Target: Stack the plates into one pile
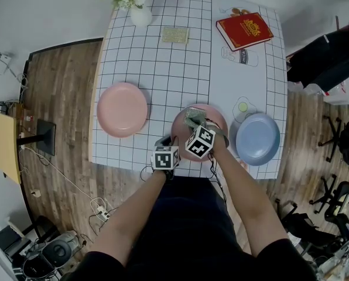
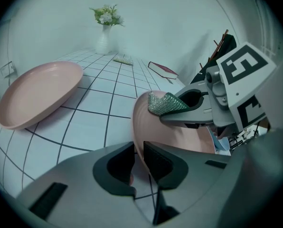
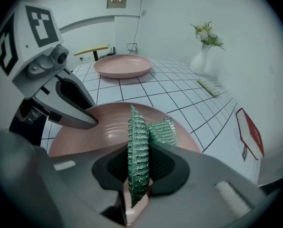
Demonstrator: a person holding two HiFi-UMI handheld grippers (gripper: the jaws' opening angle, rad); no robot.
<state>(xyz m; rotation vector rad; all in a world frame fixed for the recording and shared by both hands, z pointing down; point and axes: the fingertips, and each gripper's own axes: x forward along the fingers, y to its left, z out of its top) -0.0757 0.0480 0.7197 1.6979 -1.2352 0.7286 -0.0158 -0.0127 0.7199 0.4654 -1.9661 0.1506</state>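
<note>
Three plates lie on the gridded table (image 1: 168,69): a pink plate (image 1: 122,109) at the left, a second pink plate (image 1: 214,115) near the front edge, and a blue plate (image 1: 257,138) to its right. Both grippers hold the second pink plate (image 2: 179,137) by its near rim. My left gripper (image 2: 138,158) is shut on the rim's left part, and the plate looks tilted in that view. My right gripper (image 3: 144,160), with green ribbed pads, is shut on the rim beside it. The left pink plate (image 3: 122,65) lies flat farther off.
A white vase of flowers (image 1: 140,10) stands at the table's far edge, with a small flat card (image 1: 175,35) beside it. A red book (image 1: 243,31) lies at the far right. Office chairs (image 1: 338,139) and cables stand on the wooden floor around the table.
</note>
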